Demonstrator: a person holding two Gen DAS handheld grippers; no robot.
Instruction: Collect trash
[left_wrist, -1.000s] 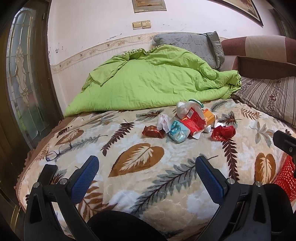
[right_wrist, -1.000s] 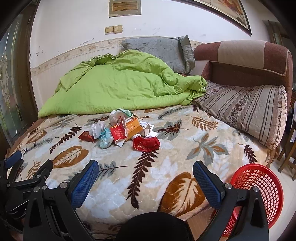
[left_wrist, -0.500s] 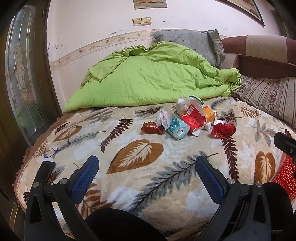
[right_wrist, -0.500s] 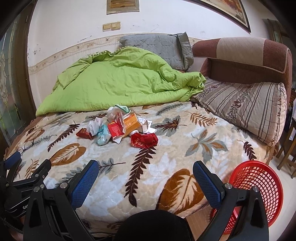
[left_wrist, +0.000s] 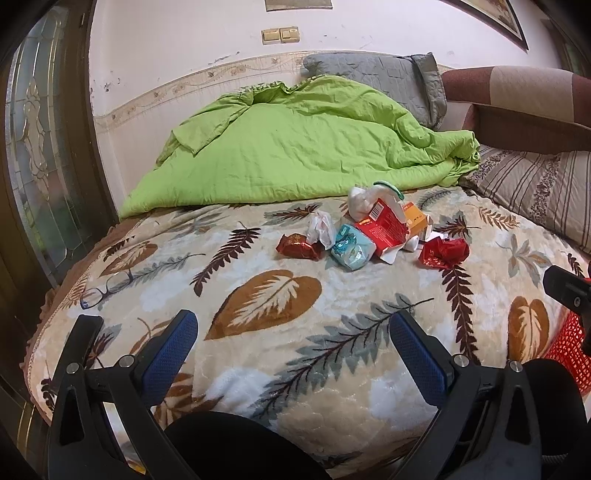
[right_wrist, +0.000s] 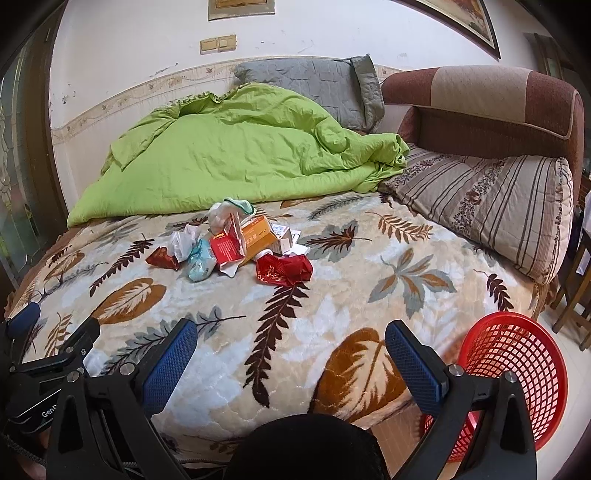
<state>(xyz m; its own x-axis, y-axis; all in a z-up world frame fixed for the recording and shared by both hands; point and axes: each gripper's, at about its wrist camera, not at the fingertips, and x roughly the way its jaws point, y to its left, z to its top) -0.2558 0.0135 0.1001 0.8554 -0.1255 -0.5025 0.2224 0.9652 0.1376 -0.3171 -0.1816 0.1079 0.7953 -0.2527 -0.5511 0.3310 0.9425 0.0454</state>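
Down at the front, the left gripper (left_wrist: 291, 328) hangs over the near edge of the bed, its blue-padded fingers (left_wrist: 168, 350) spread wide with nothing between them. Same story for the right gripper (right_wrist: 290, 334): blue pads (right_wrist: 413, 360) far apart, empty, poised above the leaf-print blanket (right_wrist: 332, 302). In the right wrist view, at four o'clock, a red mesh basket (right_wrist: 517, 369) stands on the floor just beside the bed's corner; the left wrist view catches only a sliver of it at the right edge.

Moving up the blanket, at nine o'clock in the left view, a pair of eyeglasses (left_wrist: 107, 286) lies near the bed's left edge, well apart from everything else.

Now the trash, clustered mid-bed at roughly twelve to one o'clock from the left gripper. Nearest is a crumpled red wrapper (left_wrist: 445, 251) on the right of the pile. Leftmost is a dark red foil wrapper (left_wrist: 299, 247), with a white crumpled tissue (left_wrist: 321, 229) touching it. Next comes a light blue packet (left_wrist: 349, 251), then a torn red carton (left_wrist: 384, 229) leaning on an orange box (left_wrist: 415, 219). Behind them sits a white plastic bag (left_wrist: 364, 199) with a green band.

Beyond the pile, a bright green quilt (left_wrist: 303, 147) is heaped against the wall, a grey pillow (left_wrist: 376, 79) behind it. At two o'clock, a striped pillow (right_wrist: 491, 206) rests against the brown padded headboard (right_wrist: 491, 107).
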